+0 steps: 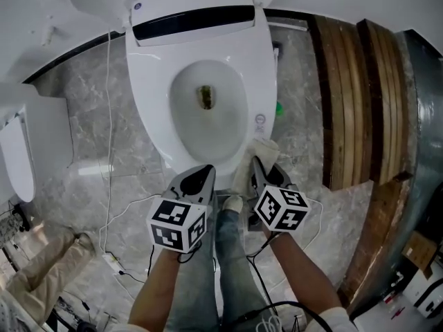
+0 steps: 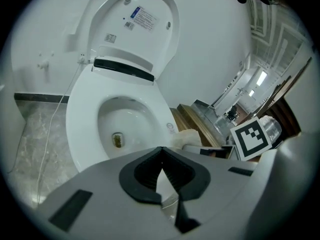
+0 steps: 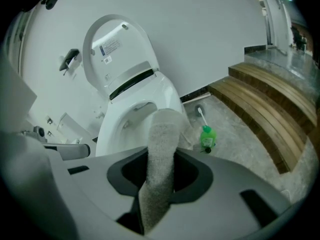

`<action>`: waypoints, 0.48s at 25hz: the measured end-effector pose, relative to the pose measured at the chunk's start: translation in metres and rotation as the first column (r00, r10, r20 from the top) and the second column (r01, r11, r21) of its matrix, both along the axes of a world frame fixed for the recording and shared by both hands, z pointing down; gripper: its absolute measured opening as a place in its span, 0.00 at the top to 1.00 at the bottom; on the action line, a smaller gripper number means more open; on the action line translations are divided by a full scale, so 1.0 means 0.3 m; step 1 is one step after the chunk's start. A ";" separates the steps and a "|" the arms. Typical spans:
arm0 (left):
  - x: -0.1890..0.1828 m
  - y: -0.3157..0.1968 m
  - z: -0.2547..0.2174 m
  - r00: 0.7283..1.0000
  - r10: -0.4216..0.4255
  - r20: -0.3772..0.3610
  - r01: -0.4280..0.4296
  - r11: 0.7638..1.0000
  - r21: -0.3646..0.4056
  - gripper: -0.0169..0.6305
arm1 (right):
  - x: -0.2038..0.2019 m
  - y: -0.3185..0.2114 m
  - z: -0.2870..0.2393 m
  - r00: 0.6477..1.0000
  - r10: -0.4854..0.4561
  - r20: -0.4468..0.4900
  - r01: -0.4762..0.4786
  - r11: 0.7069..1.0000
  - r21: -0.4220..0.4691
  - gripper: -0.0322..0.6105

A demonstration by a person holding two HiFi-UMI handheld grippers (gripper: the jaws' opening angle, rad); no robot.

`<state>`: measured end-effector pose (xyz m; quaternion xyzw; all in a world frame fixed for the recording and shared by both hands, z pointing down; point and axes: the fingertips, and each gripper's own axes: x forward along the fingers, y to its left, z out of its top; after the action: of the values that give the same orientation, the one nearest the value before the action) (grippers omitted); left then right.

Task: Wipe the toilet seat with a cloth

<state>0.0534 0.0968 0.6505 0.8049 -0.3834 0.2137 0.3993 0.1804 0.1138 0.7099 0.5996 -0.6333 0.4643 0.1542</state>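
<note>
Toilet seat [image 1: 156, 109]: front rim hidden behind the left gripper [image 1: 204, 171] and right gripper [image 1: 256, 163]. Cloth [image 1: 263, 149]: lower end hidden by the right gripper. Lid label [image 2: 146, 18]: print too small to read.

Green toilet brush [image 3: 207, 137] on grey marble floor [image 1: 83, 116] near wooden steps [image 1: 346, 95]; white cable [image 1: 108, 102] alongside.

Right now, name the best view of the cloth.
Right gripper view: the cloth fills the centre, clamped in the jaws. Head view shows a pale bunch by the toilet seat; left gripper view, a small lump.
</note>
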 end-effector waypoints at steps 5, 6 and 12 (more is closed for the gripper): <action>-0.044 0.039 0.004 0.999 -0.036 0.002 0.036 0.999 -0.003 0.95 | -0.030 0.036 0.002 1.000 -0.005 0.013 0.005 1.000 0.000 0.79; -0.053 0.047 0.006 0.999 -0.042 0.003 0.042 0.999 -0.004 0.95 | -0.040 0.046 0.003 1.000 -0.012 0.013 0.012 1.000 0.001 0.79; -0.110 0.090 0.012 0.995 -0.096 0.002 0.096 0.995 -0.010 0.95 | -0.109 0.119 0.004 0.998 -0.059 0.022 0.059 0.998 0.012 0.79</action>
<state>0.0204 0.1238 0.6540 0.7834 -0.4209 0.1970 0.4127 0.1478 0.1497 0.7111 0.5762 -0.6551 0.4627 0.1574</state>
